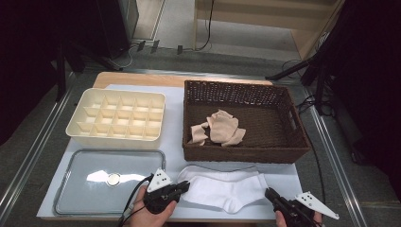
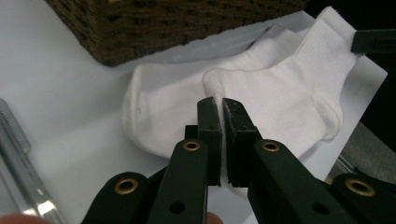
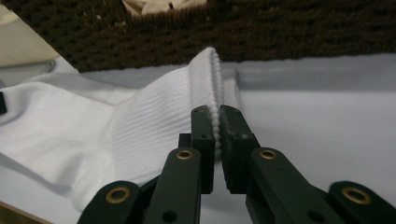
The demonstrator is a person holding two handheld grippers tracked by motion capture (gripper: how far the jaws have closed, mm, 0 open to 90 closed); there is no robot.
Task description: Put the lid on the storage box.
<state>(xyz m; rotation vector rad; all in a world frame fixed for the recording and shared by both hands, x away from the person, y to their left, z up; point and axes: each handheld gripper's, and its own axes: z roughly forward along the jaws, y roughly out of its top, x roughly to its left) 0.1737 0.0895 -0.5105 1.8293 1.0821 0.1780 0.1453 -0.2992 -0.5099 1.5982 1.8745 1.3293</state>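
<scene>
White socks [image 1: 222, 189] lie flat on the bench [image 1: 288, 177] before the wicker basket [image 1: 283, 153] in the high view, a hand low at each end. Left tool [image 2: 219, 103] pinches a toe fold. Right tool [image 3: 215, 112], held level, is clamped on the ribbed cuff.

- Left gripper [image 1: 182, 188]: matte black body and two black jaws, brass-ringed rivets along the linkage arms
- A grey three-cornered plate with dark dots rides on top, at 11 o'clock from its jaws
- Black cable trails from it toward 7 o'clock
- Right gripper [image 1: 269, 194]: same black build, ribbed pads, grey dotted plate at 4 o'clock
</scene>
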